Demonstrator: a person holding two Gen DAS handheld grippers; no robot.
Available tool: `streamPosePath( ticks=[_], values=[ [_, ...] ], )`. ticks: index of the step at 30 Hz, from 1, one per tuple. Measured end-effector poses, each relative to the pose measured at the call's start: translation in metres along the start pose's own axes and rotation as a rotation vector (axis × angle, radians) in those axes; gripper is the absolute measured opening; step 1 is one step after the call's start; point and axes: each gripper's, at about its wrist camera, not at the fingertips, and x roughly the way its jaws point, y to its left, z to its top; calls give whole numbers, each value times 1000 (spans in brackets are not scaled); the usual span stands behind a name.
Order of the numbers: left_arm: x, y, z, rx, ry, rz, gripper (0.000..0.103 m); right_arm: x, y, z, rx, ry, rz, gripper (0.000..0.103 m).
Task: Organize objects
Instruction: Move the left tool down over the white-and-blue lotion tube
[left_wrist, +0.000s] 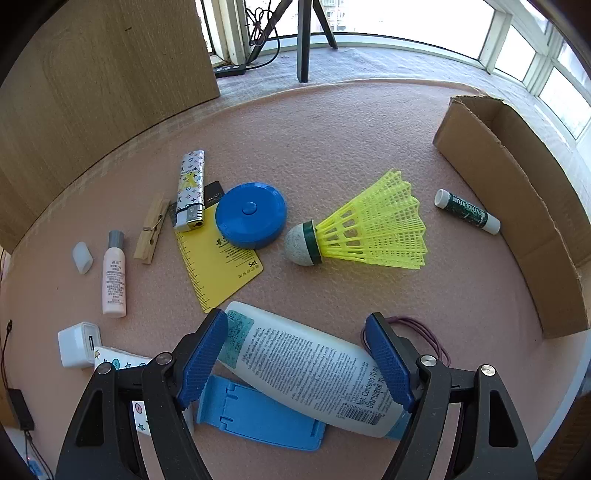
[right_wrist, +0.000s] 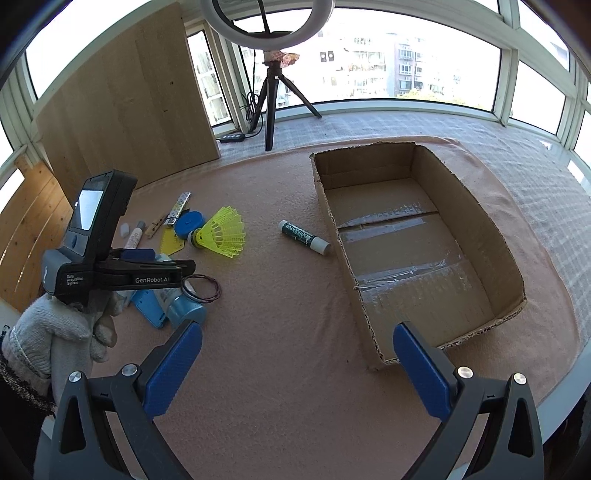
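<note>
- Straddling the white bottle (left_wrist: 310, 373), the left tool (left_wrist: 295, 365) has a blue pad either side of it; the pads look close but not clearly pressing, so the tool counts as released.
- That bottle lies on its side at the near edge of the worktop (left_wrist: 332, 147), partly over a blue plastic stand (left_wrist: 258, 417).
- Picking up is the step in hand; next the pads must close on the bottle, then carry it right to the cardboard box (right_wrist: 424, 251).
- Right tool (right_wrist: 299, 365) hangs released and empty, near the box.
</note>
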Motion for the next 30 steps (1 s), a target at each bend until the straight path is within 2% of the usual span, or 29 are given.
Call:
streamPosePath(
  ticks=[6, 13, 15, 18, 23, 26, 30],
  values=[
    [-8, -36, -24, 97, -28, -25, 80, -2, -4, -2, 9, -5, 1, 102],
    [-26, -73, -71, 256, -58, -53, 80, -2, -5, -4, 12, 3, 28, 102],
    [-35, -68, -78, 217, -66, -82, 80, 0, -4, -5, 13, 9, 44, 102],
    [-53, -48, -88, 104, -85, -115, 82, 3, -2, -5, 4, 23, 83, 102],
    [-67, -6, -115, -89, -72, -194, 83, 20, 7, -6, -33, 95, 206, 102],
    [-70, 4, -133, -156, -47, -237, 83, 36, 17, -9, -56, 150, 248, 102],
    [-71, 4, -143, -197, -37, -271, 83, 51, 27, -11, -98, 198, 268, 102]
  ],
)
